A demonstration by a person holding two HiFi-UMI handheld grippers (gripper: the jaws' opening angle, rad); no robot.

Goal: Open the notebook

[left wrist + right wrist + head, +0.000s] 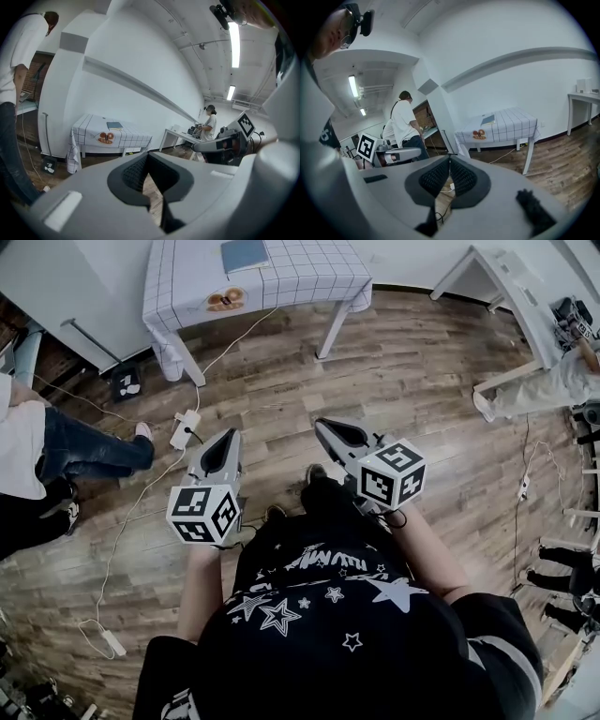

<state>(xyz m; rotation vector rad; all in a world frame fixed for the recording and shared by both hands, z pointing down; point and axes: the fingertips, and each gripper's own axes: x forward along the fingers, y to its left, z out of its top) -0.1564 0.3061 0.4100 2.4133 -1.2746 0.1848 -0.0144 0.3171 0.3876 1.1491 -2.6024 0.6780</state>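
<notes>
A blue notebook (245, 254) lies closed on a small table with a white checked cloth (309, 268), far ahead of me across the wood floor. It also shows small in the left gripper view as the notebook (114, 125) and in the right gripper view as the notebook (488, 119). My left gripper (228, 435) and right gripper (323, 425) are held side by side in front of my body, both pointing toward the table, well short of it. Both are shut with nothing between their jaws. A round fruit picture (226, 299) lies on the cloth near the notebook.
A white power strip (185, 427) and its cables (122, 531) lie on the floor between me and the table. A person in jeans (66, 451) is at the left. A white desk (520, 296) and another person (553, 385) are at the right.
</notes>
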